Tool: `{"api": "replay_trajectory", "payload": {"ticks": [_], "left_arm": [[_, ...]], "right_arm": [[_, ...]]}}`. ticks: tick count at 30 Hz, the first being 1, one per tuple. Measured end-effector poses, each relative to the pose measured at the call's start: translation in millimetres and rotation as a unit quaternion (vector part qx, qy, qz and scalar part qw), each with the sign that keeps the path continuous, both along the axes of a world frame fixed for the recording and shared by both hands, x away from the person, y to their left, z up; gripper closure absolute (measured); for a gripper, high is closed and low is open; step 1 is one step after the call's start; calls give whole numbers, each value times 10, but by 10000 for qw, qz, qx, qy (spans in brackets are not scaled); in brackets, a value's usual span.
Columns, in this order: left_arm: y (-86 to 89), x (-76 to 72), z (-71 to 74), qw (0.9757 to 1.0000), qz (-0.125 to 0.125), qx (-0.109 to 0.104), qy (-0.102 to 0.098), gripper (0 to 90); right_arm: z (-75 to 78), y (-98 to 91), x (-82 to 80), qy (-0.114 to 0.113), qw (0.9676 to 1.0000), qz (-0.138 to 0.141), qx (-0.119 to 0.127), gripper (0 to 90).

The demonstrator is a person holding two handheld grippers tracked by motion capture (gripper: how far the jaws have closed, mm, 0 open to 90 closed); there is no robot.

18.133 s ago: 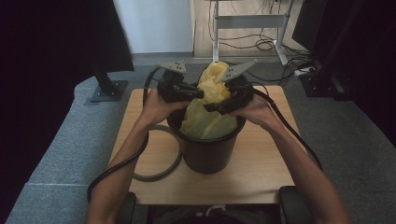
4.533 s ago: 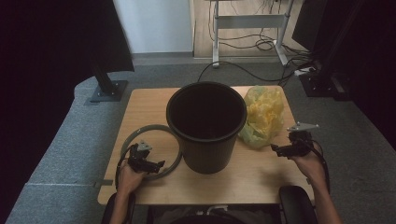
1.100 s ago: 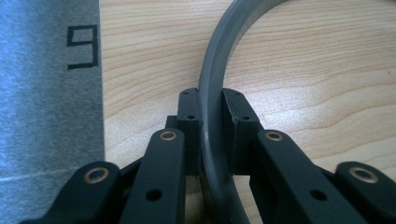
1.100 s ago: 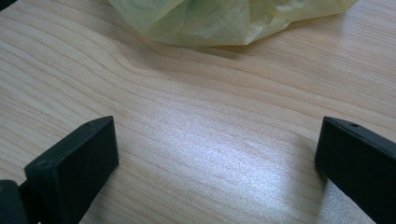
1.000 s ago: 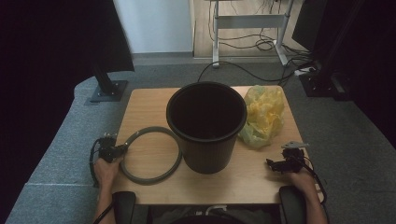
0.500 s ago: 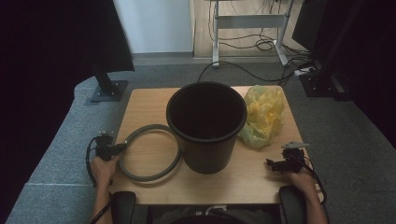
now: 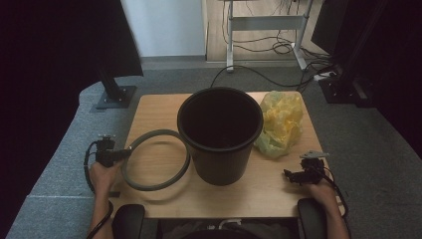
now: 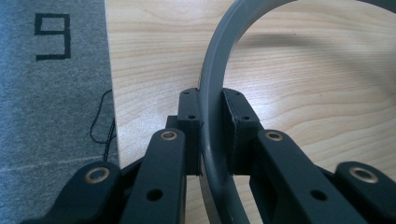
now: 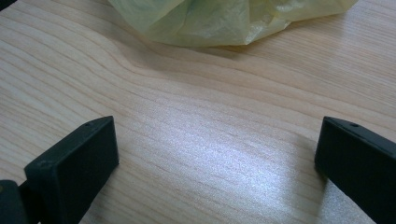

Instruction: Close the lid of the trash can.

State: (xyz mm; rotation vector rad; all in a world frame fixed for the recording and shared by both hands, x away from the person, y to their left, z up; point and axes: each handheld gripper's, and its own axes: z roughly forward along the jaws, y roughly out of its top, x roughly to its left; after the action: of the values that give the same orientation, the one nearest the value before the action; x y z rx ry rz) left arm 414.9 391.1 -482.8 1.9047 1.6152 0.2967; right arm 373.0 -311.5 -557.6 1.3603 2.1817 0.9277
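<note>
The left gripper (image 7: 119, 155) sits at the table's 9 o'clock edge in the high view, its jaws pinched on the near-left arc of a grey ring (image 7: 155, 160), one pad on the ring's outer face and one on its inner face. In the left gripper view the left gripper (image 8: 211, 130) shows the same clamp close up: the grey ring (image 8: 219, 88) runs up between the two black pads and curves off toward 1 o'clock above the pale wooden table (image 8: 299, 93), whose edge lies just beside the jaws at 9 o'clock, with grey carpet (image 8: 51, 102) beyond it. From the clamp the ring spreads toward 3 o'clock, its far side reaching just beside the black bucket (image 7: 220, 133), which stands upright and open-mouthed at the middle of the table (image 7: 149, 107); whether ring and bucket touch cannot be told. At the bucket's 3 o'clock lies a crumpled yellow plastic bag (image 7: 280, 124), close against the bucket's wall. The right gripper (image 7: 293, 175) rests at the table's 4 o'clock corner, held in the person's hand, pointing toward 9 o'clock. In the right gripper view the right gripper (image 9: 215, 158) has its jaws spread wide with bare wood between them, and the yellow plastic bag (image 9: 224, 21) lies at 12 o'clock, well apart from the pads.
</note>
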Motion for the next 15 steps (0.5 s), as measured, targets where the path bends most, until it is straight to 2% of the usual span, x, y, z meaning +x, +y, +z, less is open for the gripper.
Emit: {"api": "replay_trajectory", "payload": {"ticks": [9, 15], "left_arm": [[24, -4, 226, 9999, -105, 89, 68, 786], [61, 7, 379, 9999, -117, 9, 105, 786]], "right_arm": [[0, 0, 0, 0, 10000, 1, -1, 0], [0, 0, 0, -2, 10000, -1, -4, 0]]}}
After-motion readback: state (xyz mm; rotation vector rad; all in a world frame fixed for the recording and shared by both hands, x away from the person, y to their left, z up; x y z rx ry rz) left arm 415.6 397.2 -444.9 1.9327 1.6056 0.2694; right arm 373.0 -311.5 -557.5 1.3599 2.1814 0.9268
